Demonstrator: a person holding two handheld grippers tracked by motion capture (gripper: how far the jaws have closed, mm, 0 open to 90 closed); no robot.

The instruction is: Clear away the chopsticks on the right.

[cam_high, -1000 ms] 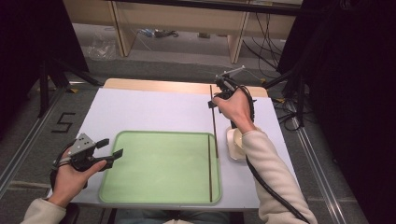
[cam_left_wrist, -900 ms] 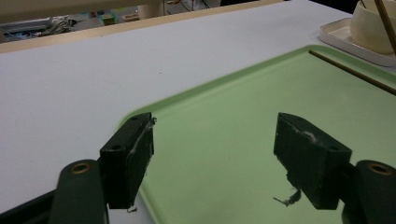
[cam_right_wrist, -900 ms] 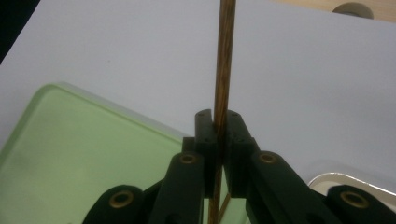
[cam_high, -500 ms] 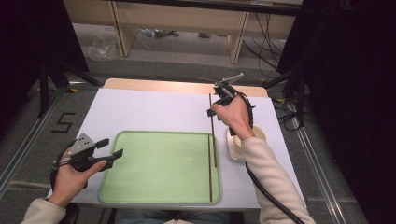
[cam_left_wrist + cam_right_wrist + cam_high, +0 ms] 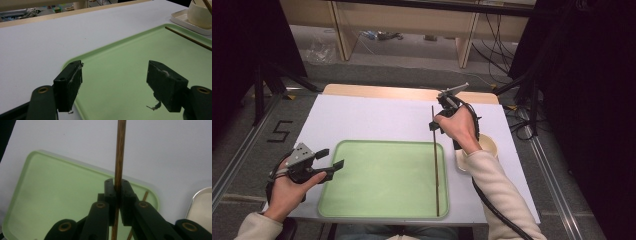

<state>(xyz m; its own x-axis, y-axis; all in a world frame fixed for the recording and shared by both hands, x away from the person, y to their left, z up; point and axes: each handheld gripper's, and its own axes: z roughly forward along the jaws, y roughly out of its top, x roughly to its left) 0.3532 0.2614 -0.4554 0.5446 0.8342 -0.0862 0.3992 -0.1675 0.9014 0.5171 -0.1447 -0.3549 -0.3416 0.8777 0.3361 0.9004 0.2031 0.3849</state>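
Chopstick [image 5: 120,150]: I have it pinched between my right fingers; in the high view it runs from beyond the tray's far edge down its right side.
Second chopstick [image 5: 144,196]: a short piece shows just beside the held one, over the tray.
Right gripper [image 5: 117,185]: fingers closed tight on the chopstick.
Left gripper [image 5: 113,83]: fingers wide apart, holding nothing, over the tray's left edge.
Tray [image 5: 377,180]: green, flat on the white bench [image 5: 372,120].
Bowl [image 5: 488,145]: cream, on a small white dish right of the tray.
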